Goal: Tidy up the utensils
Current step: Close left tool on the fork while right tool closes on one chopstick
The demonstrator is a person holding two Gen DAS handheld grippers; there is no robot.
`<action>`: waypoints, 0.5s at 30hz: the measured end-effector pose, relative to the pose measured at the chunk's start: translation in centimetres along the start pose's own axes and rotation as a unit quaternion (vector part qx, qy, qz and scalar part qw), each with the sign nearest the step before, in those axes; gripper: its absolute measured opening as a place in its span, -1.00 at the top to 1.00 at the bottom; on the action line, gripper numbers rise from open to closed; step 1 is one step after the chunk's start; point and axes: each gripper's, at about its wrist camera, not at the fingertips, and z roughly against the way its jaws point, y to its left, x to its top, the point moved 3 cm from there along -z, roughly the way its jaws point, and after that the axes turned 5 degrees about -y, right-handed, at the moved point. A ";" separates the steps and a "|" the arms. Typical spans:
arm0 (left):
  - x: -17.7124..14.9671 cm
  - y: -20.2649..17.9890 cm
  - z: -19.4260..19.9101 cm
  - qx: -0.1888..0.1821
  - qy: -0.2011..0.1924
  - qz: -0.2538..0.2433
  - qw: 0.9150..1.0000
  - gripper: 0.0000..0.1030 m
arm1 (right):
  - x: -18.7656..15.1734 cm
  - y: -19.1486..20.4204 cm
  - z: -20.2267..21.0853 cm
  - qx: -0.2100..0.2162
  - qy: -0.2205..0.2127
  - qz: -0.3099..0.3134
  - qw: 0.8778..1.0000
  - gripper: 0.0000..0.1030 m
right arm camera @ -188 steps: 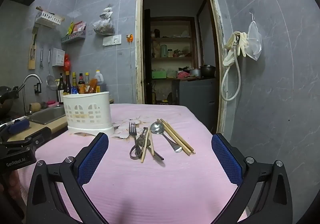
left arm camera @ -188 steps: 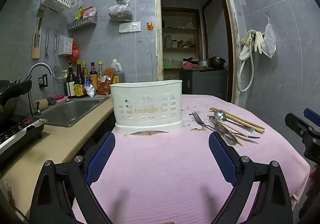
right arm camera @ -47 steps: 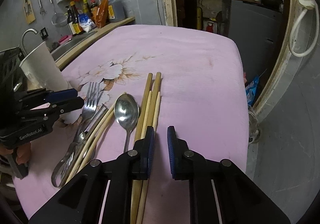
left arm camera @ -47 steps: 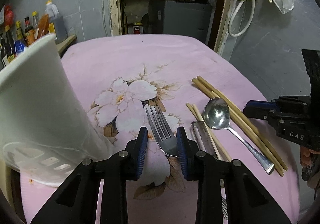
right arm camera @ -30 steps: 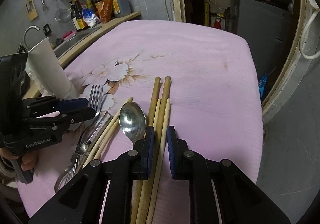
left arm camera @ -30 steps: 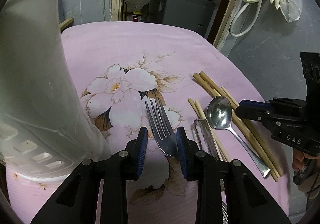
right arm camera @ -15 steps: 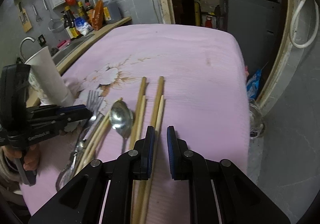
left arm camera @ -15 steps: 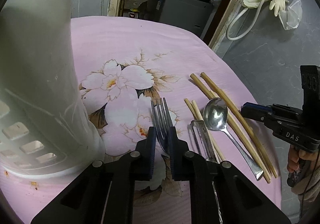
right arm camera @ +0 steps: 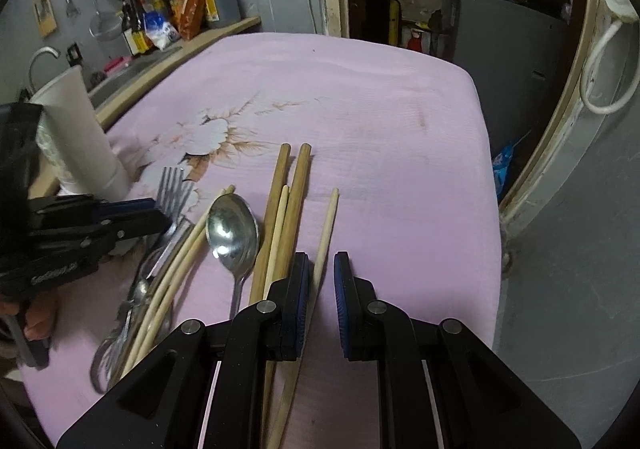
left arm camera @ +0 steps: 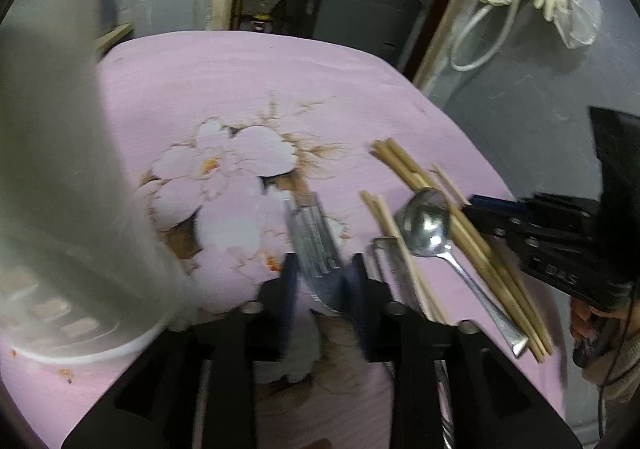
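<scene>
The left tongs [left arm camera: 322,281] are opening around the fork [left arm camera: 314,237], which is lying beside the spoon [right arm camera: 232,229]. The right tongs [right arm camera: 320,281] are nearly pressed together, pinching a pale chopstick [right arm camera: 326,225] right of the spoon. Both pickups seem underway; next, carrying each to the white holder [right arm camera: 80,129], left of the spoon. Beyond the chopsticks, the table [right arm camera: 400,129] edge is falling away.

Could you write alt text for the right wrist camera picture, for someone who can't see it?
Two blue-padded fingers nearly closed around a pale chopstick on a pink floral tablecloth; a spoon, more chopsticks and a fork lie left.
</scene>
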 end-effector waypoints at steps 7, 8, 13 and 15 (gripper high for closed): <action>0.0 0.1 0.0 0.001 -0.002 -0.001 1.000 0.50 | 0.3 -1.0 -0.7 0.025 0.022 -0.031 0.999 0.74; -0.1 0.3 0.0 0.003 -0.003 0.002 1.000 0.65 | 0.4 -1.2 -0.7 0.028 0.027 -0.037 0.999 0.74; -0.3 1.3 0.3 -0.021 -0.002 0.032 0.999 0.92 | 0.5 -1.3 -0.8 0.031 0.037 -0.045 0.998 0.83; -0.2 1.3 0.6 -0.029 -0.005 0.037 0.999 0.94 | 0.4 -1.5 -0.7 0.032 0.032 -0.060 0.997 0.87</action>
